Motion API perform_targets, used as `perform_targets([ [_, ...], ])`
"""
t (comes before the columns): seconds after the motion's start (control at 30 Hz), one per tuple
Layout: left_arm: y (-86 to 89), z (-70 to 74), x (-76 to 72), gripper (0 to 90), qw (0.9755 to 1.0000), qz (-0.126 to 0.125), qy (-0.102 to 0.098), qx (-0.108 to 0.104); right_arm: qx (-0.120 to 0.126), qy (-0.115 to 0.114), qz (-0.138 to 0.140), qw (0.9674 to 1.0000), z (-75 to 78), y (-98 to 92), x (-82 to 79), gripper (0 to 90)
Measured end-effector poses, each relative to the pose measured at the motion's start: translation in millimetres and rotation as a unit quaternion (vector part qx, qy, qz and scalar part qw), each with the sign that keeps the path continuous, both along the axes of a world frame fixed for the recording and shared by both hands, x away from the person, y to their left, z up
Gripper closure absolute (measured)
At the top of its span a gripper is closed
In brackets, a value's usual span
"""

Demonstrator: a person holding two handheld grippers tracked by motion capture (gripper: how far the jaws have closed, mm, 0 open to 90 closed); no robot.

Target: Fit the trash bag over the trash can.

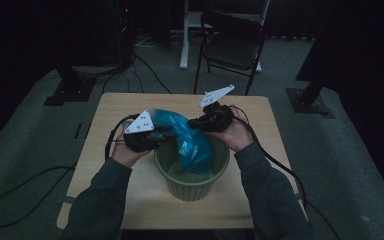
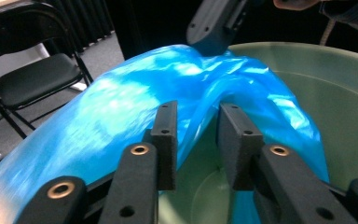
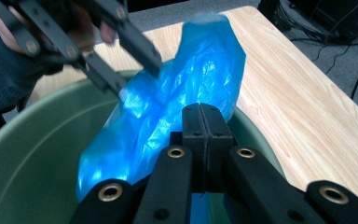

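Crinkled glossy blue plastic bag (image 1: 190, 137) over ribbed round green bin (image 1: 192, 187)

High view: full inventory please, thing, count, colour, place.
bag: 1, blue plastic, draped over the bin's far rim, partly inside
bin: 1, green, ribbed, near middle of the table
table: 1, light wood, centre
chair: 1, black folding, behind the table
stand bases: 2, black, on the floor left and right of the table
cables: several, black, on the floor
left gripper: 1, black, jaws apart around a bag fold
right gripper: 1, black, jaws together, bag edge appears pinched
sleeves: 2, dark, from the bottom edge
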State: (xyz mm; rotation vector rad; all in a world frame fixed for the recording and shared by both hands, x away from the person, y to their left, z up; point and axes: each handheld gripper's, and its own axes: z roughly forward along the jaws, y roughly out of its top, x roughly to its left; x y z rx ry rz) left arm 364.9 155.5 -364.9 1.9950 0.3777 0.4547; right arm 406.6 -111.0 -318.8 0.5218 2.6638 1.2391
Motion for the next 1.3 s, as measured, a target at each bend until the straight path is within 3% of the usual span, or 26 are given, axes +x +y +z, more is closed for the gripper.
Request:
perform_targets([
  [0.17,23.4,-1.2,-0.8,66.3,0.9994,0.029,0.002,-0.017,0.000,0.004,-0.004,1.0000,-4.5,-6.7,-0.2,90.0],
  [0.33,42.0,-7.3,2.4,65.7,0.9978,0.063,0.008,-0.019,0.000,0.002,-0.002,1.0000,-5.8,-11.6,-1.8,90.0],
  [0.53,49.8,-20.2,10.0,62.4,0.9956,0.091,0.023,-0.009,-0.001,0.004,0.002,1.0000,-7.8,-13.1,-2.5,90.0],
  [0.73,47.6,-32.8,18.1,61.1,0.9939,0.104,0.035,0.002,0.001,0.005,0.005,1.0000,-8.6,-14.0,-2.1,90.0],
  [1.17,23.6,-45.8,29.7,57.1,0.9940,0.095,0.038,0.039,0.010,0.014,0.012,0.9998,-9.6,-12.1,-1.0,90.0],
  [1.3,13.2,-49.3,35.0,65.9,0.9935,0.099,0.038,0.042,0.010,0.014,0.014,0.9997,-9.4,-12.6,-1.5,90.0],
])
